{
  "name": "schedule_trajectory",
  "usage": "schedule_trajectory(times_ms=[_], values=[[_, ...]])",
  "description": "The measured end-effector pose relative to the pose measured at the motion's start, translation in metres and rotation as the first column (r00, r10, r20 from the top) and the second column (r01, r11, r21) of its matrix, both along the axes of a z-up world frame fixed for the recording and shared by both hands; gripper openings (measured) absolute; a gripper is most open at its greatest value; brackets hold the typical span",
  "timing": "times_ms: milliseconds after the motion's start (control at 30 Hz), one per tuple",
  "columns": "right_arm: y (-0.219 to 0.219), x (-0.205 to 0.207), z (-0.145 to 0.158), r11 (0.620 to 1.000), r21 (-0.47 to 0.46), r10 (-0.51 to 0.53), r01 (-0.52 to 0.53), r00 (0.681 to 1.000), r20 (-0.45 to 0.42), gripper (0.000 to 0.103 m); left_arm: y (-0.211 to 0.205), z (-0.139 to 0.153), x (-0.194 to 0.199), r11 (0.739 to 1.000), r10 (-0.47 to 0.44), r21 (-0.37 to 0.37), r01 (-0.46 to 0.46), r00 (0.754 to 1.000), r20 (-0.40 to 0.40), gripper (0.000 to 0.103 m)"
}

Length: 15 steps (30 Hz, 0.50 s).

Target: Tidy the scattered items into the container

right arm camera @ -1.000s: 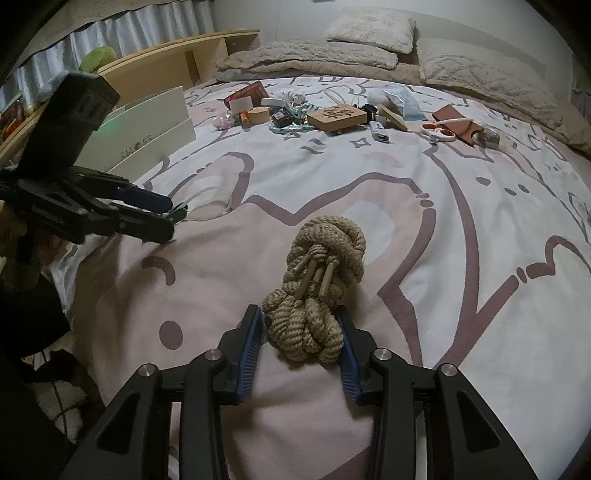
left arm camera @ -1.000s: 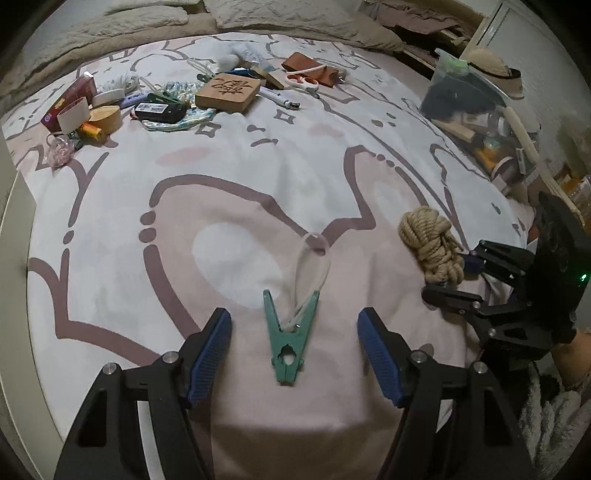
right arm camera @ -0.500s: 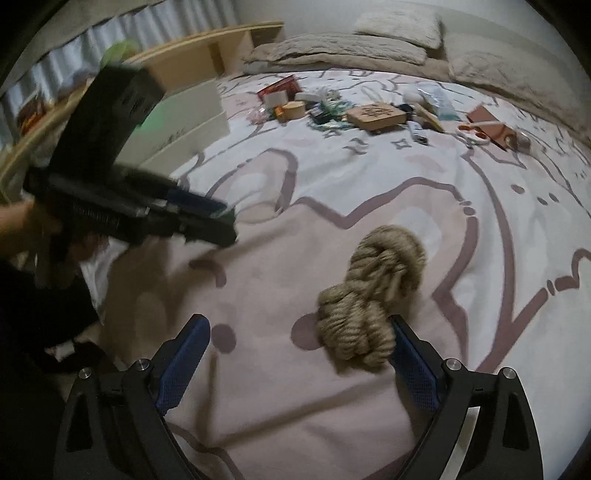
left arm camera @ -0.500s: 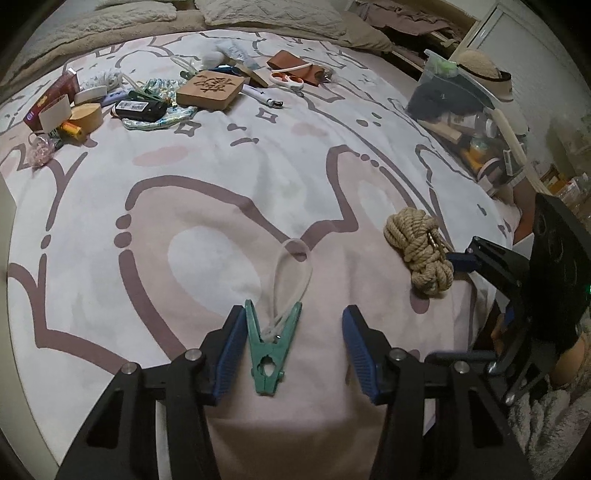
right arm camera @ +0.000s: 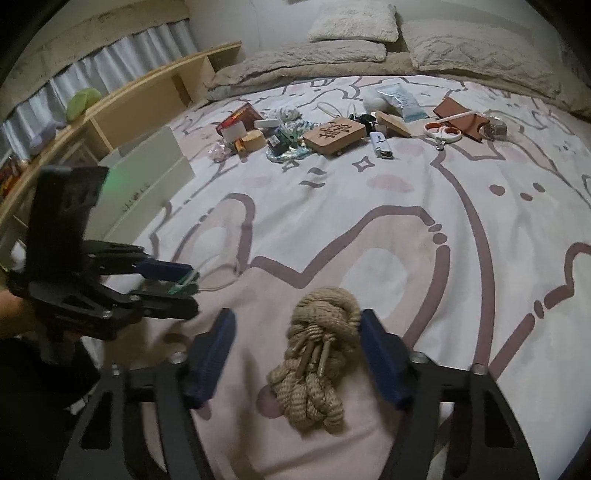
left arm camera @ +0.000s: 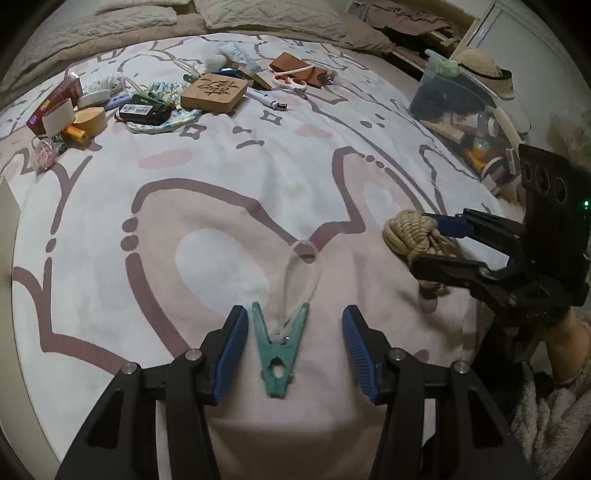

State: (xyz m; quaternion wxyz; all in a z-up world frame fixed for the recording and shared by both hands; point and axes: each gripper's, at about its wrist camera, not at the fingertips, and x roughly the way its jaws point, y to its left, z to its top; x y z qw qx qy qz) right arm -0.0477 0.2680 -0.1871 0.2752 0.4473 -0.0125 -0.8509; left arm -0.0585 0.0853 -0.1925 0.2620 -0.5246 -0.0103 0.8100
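Note:
A green clothespin (left arm camera: 279, 352) with a clear loop lies on the bedspread between the fingers of my open left gripper (left arm camera: 291, 349), nearer the left pad. A coiled jute rope bundle (right arm camera: 318, 354) lies between the open fingers of my right gripper (right arm camera: 297, 360), close to the right pad. The rope (left arm camera: 410, 236) and right gripper (left arm camera: 448, 245) also show in the left wrist view. A clear storage container (left arm camera: 465, 110) with items inside stands at the bed's right edge.
Scattered items lie at the far side of the bed: a wooden box (left arm camera: 214, 92), scissors (left arm camera: 291, 79), a black case (left arm camera: 142, 112), a red box (left arm camera: 55, 101), a lighter (right arm camera: 380, 142). Pillows (right arm camera: 354, 18) lie behind. A wooden shelf (right arm camera: 129, 107) runs along the left.
My right gripper opened and let go of the rope, which now lies loose between its fingers. My left gripper moved forward around the clothespin and narrowed somewhat.

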Motion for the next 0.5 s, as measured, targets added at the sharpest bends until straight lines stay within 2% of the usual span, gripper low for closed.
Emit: schedule_trajectory(times_ms=[100, 267, 300, 400, 500], values=[[0.005, -0.002, -0.010, 1.000, 0.006, -0.014, 0.014, 1.000, 0.016, 0.047, -0.001, -0.001, -0.001, 1.000, -0.004, 0.002, 0.004, 1.000, 0.002, 0.053], [0.014, 0.000, -0.017, 1.000, -0.009, -0.019, 0.019, 1.000, 0.017, 0.043, 0.000, -0.003, 0.000, 1.000, -0.014, -0.012, 0.014, 1.000, -0.006, 0.052], [0.013, 0.001, -0.017, 1.000, -0.006, -0.016, 0.016, 1.000, 0.014, 0.043, -0.001, -0.003, 0.000, 1.000, -0.008, -0.021, 0.008, 1.000, -0.010, 0.045], [0.013, 0.002, -0.018, 1.000, -0.004, -0.009, 0.009, 1.000, 0.007, 0.043, -0.005, -0.002, -0.002, 0.999, 0.023, -0.025, -0.024, 1.000, -0.009, 0.034], [0.014, 0.002, -0.018, 1.000, -0.014, -0.006, 0.006, 1.000, 0.007, 0.043, -0.007, -0.002, -0.002, 0.999, 0.035, -0.017, -0.035, 0.999, -0.002, 0.032]])
